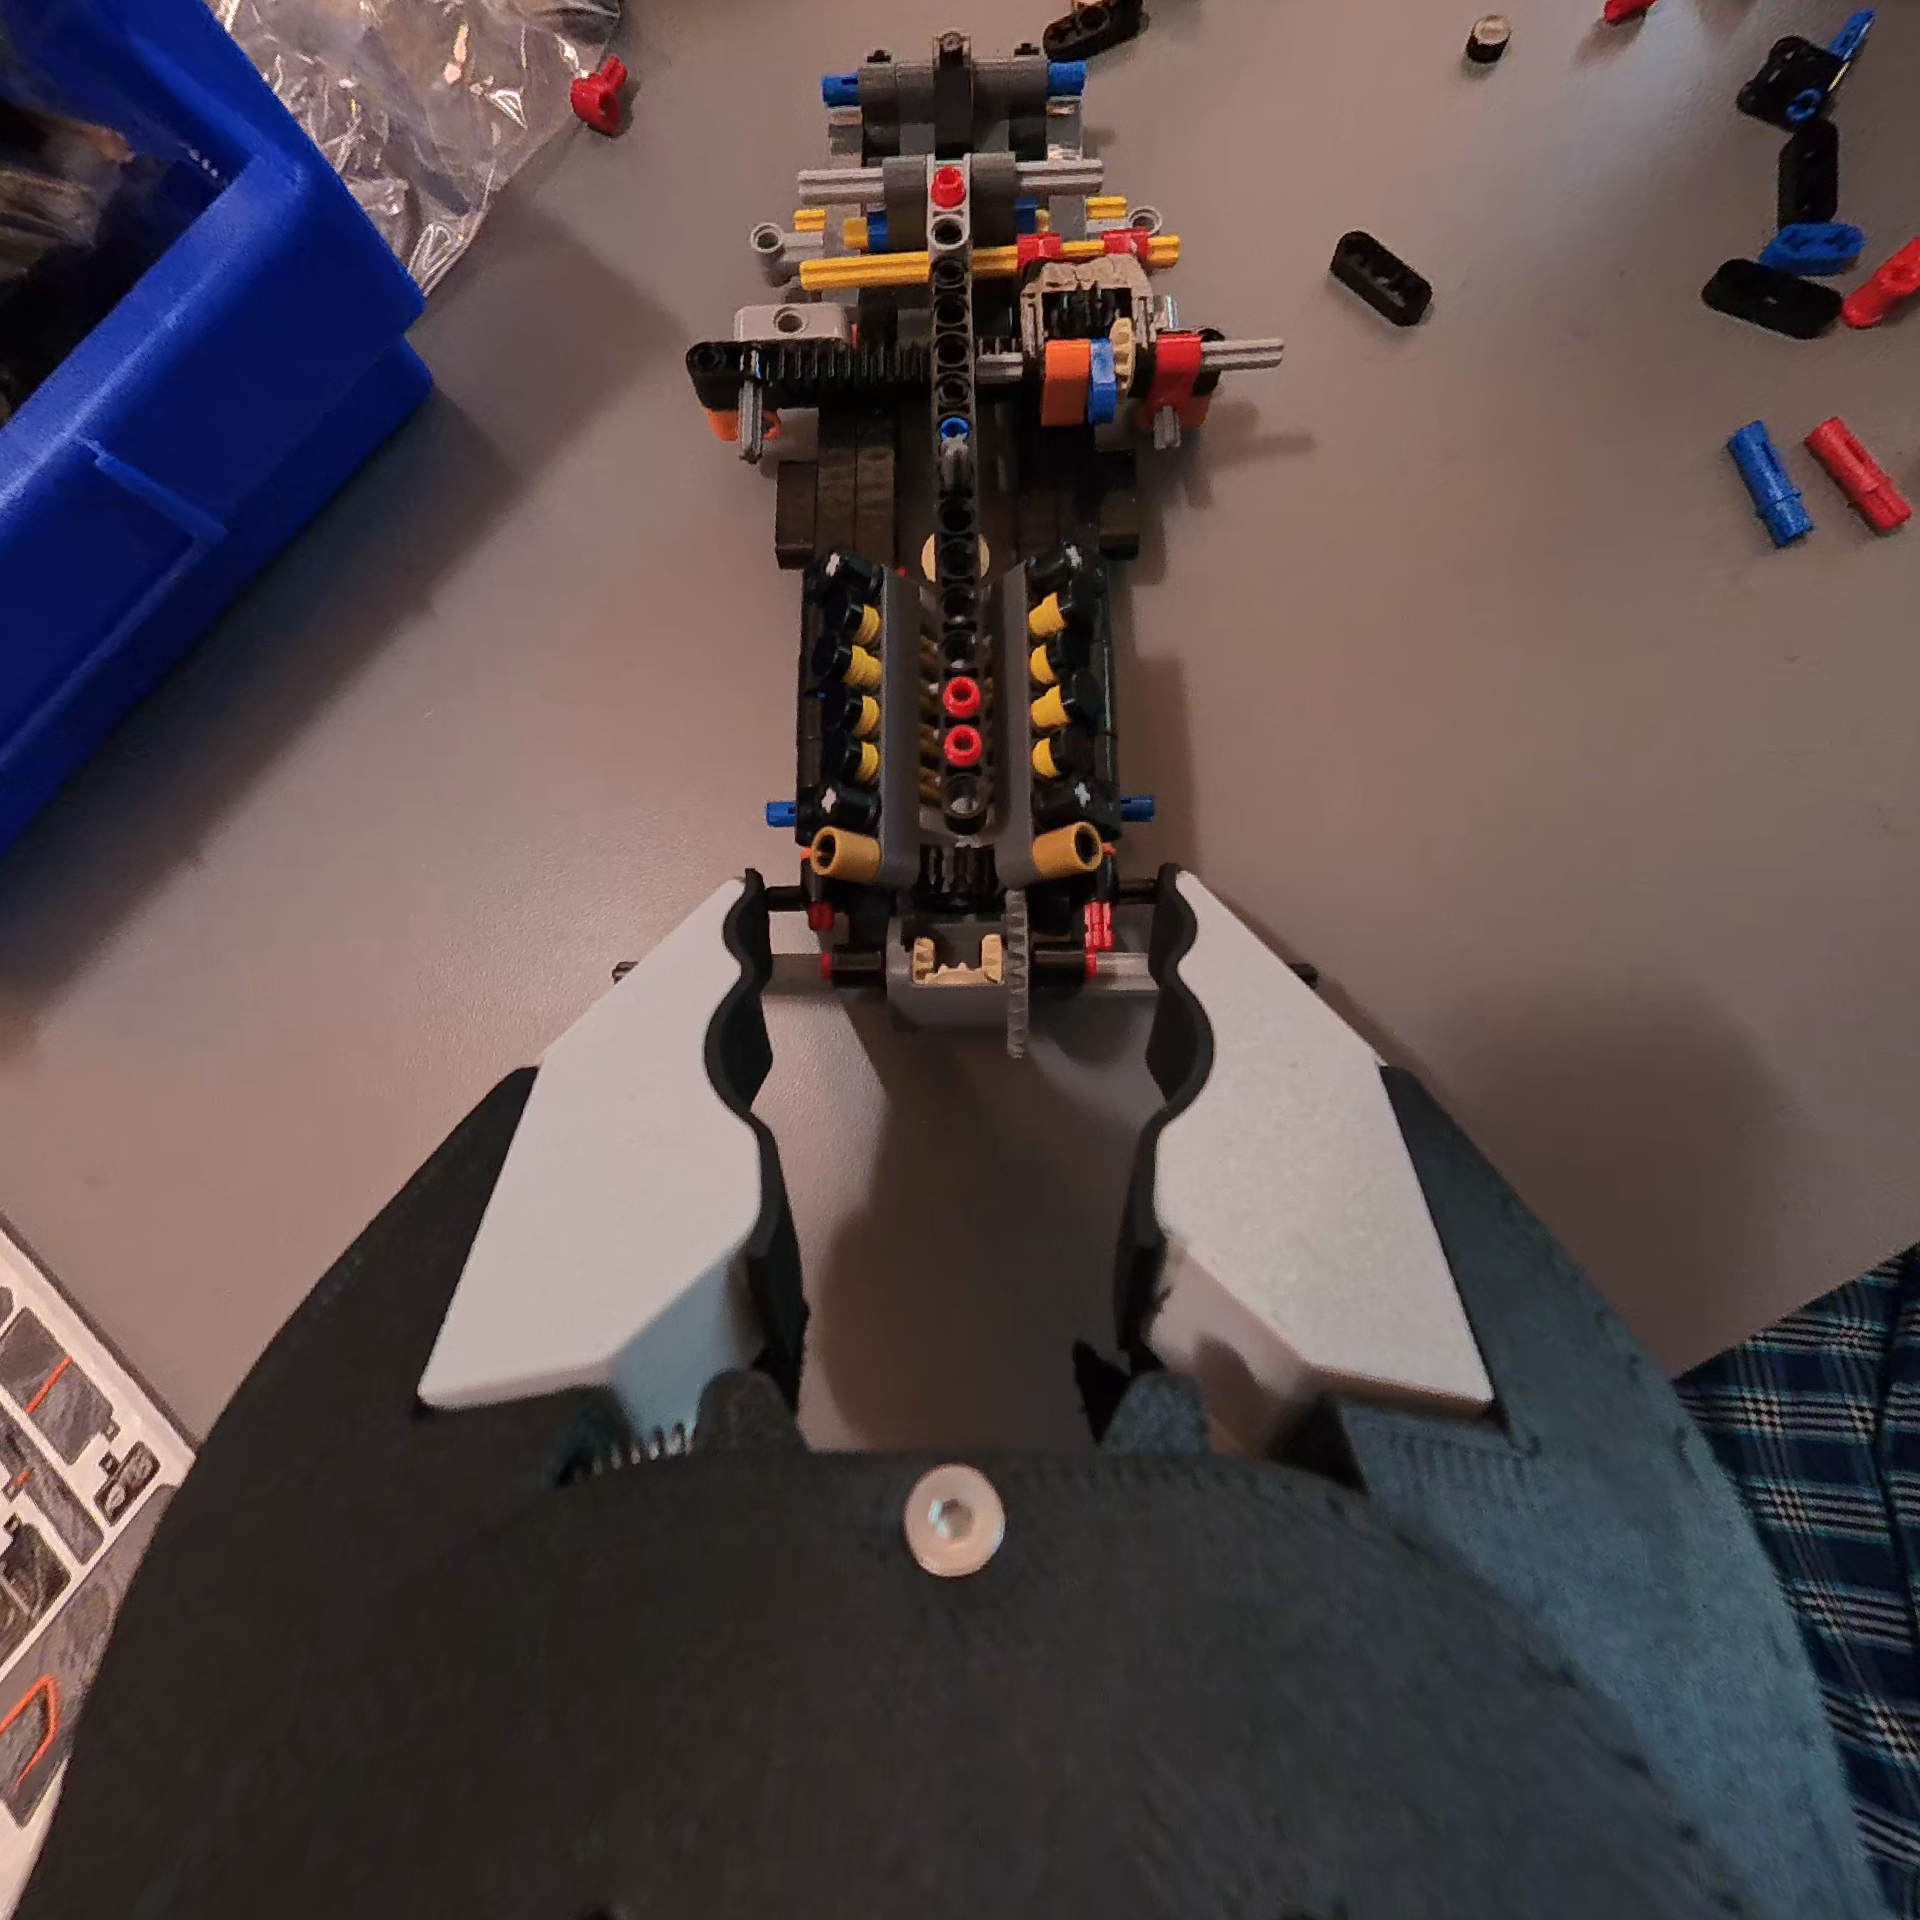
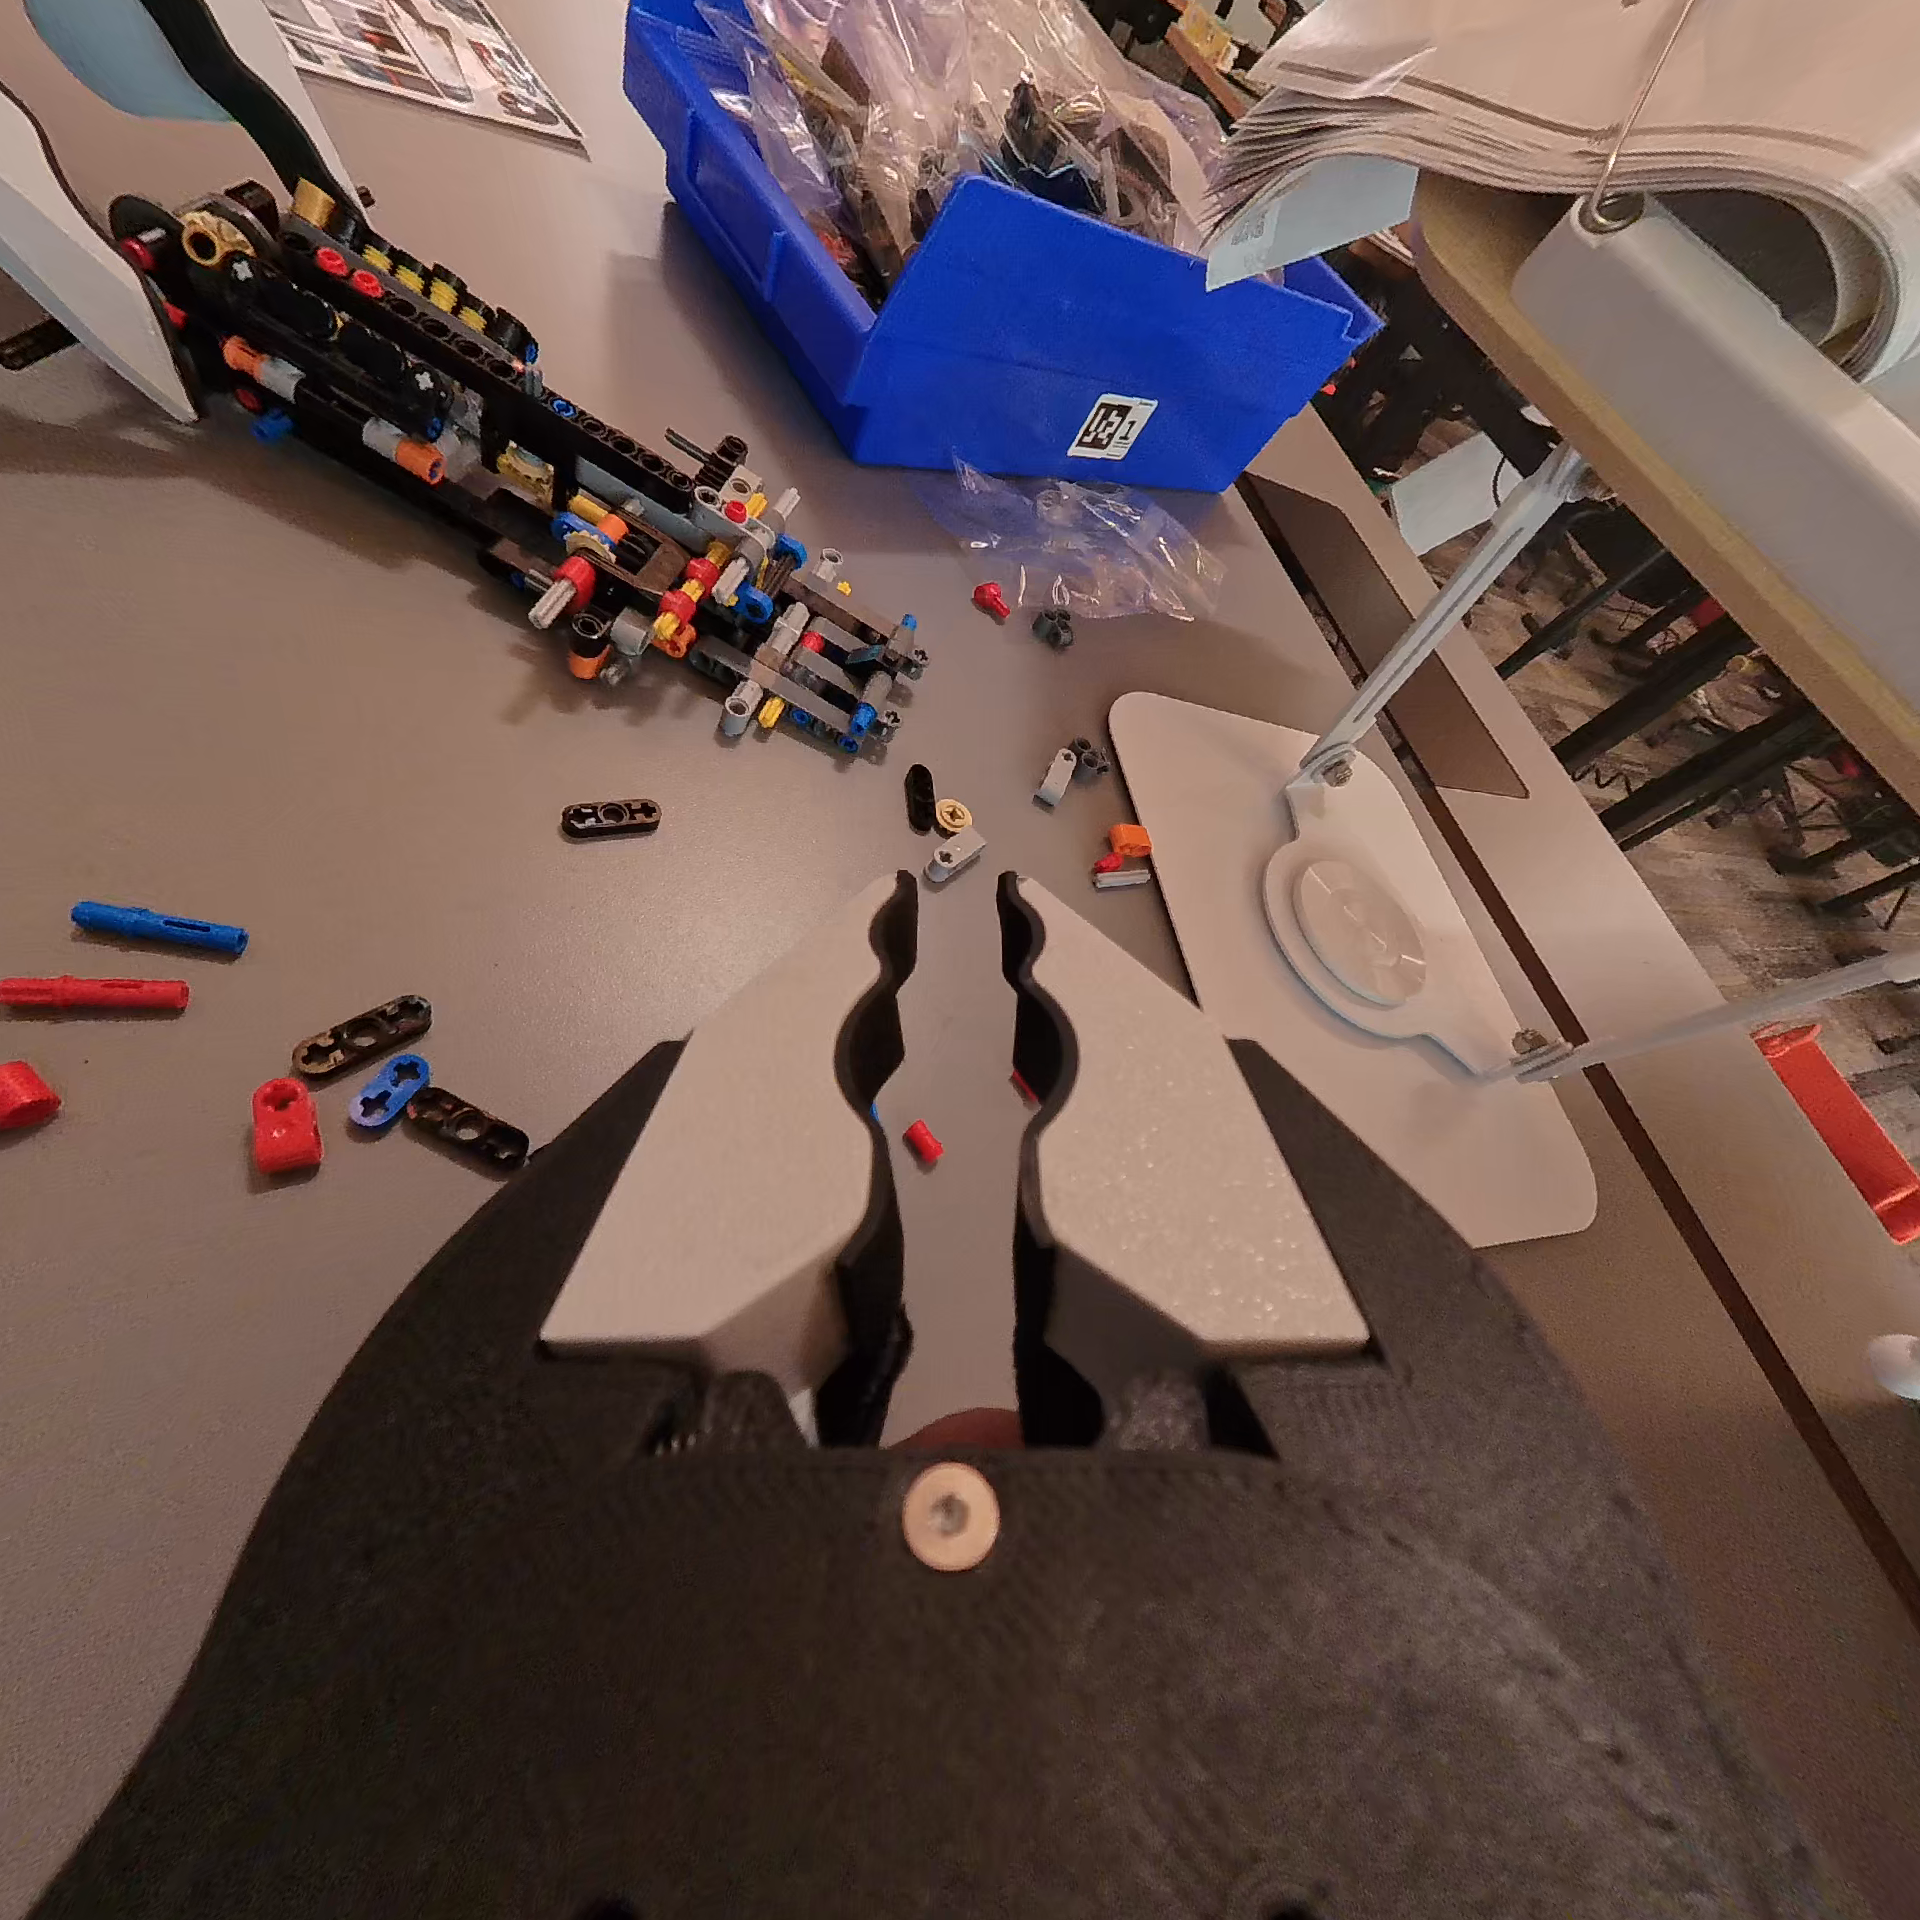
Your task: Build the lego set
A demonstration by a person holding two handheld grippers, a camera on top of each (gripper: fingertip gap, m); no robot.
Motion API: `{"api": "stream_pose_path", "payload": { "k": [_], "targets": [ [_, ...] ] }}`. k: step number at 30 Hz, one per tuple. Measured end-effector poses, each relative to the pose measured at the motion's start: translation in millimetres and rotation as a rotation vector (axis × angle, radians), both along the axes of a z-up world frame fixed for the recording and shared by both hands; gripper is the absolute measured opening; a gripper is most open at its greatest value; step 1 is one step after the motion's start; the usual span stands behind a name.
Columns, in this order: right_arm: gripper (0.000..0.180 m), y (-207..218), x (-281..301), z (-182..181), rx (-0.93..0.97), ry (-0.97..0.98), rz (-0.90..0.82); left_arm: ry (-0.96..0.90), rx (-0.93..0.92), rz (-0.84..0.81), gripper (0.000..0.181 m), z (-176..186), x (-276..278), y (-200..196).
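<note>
A long Lego Technic chassis (image 1: 956, 623) lies on the grey table, with yellow and black engine cylinders and a grey gear at its near end. My left gripper (image 1: 963, 894) is open, its fingers straddling that near end above the side axles. The right wrist view shows the chassis (image 2: 520, 468) at upper left with the left gripper (image 2: 177, 208) at its end. My right gripper (image 2: 956, 883) is empty, jaws a narrow gap apart, hovering just behind a small grey connector (image 2: 954, 857). A tiny red piece (image 2: 922, 1140) lies on the table under the fingers.
A blue bin (image 2: 1039, 343) of bagged parts stands behind the chassis (image 1: 187, 416). Loose pins and short beams lie scattered (image 2: 364, 1039) (image 1: 1808, 239). A white stand base (image 2: 1351, 987) holding a booklet (image 2: 1558, 94) sits by the right table edge. An instruction sheet (image 1: 62, 1403) lies near left.
</note>
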State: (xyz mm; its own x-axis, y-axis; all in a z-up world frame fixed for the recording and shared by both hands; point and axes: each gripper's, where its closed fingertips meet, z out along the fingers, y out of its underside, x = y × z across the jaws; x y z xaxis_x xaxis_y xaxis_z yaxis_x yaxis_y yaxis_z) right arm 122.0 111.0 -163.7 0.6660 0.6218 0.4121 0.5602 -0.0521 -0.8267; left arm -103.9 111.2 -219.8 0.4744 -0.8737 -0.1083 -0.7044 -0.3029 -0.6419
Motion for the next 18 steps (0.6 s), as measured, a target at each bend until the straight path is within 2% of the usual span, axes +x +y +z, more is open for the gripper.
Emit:
{"api": "stream_pose_path", "payload": {
  "k": [1,10,18],
  "targets": [
    [0.013,0,0,0,0.0,0.0,0.0,-0.001,0.0,0.001,0.072,0,0,0],
    [0.013,-1,-2,0,0.003,-0.002,0.006,-0.001,0.011,0.03,0.072,3,-2,-1],
    [0.013,-2,-6,-1,0.003,-0.007,0.014,-0.041,0.004,0.235,0.072,9,-21,1]
  ]
}}
